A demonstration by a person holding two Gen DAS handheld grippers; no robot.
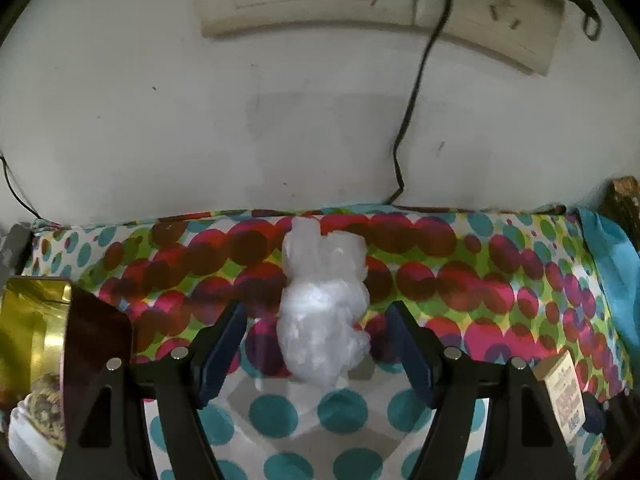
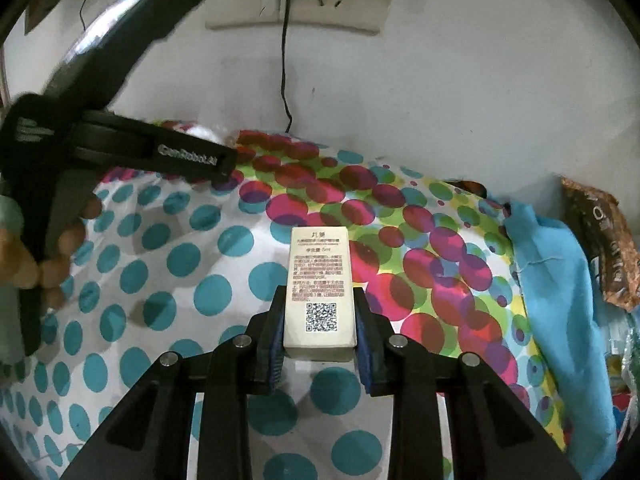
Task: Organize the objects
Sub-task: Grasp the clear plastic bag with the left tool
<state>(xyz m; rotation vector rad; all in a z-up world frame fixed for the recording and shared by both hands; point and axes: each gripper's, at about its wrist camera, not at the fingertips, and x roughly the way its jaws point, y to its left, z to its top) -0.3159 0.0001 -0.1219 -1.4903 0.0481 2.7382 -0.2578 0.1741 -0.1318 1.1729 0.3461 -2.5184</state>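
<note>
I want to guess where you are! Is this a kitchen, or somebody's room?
Probably a room at home, maybe a bedroom. A dotted cloth covers a soft surface against a white wall with a socket plate, and small household things lie around, like this little box.

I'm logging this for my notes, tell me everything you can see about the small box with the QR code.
The small box is a cream, cardboard-looking carton, narrow and rectangular, with printed text above a QR code. It lies lengthwise, pointing away, clamped on both long sides by the right gripper over the dotted cloth.
</note>
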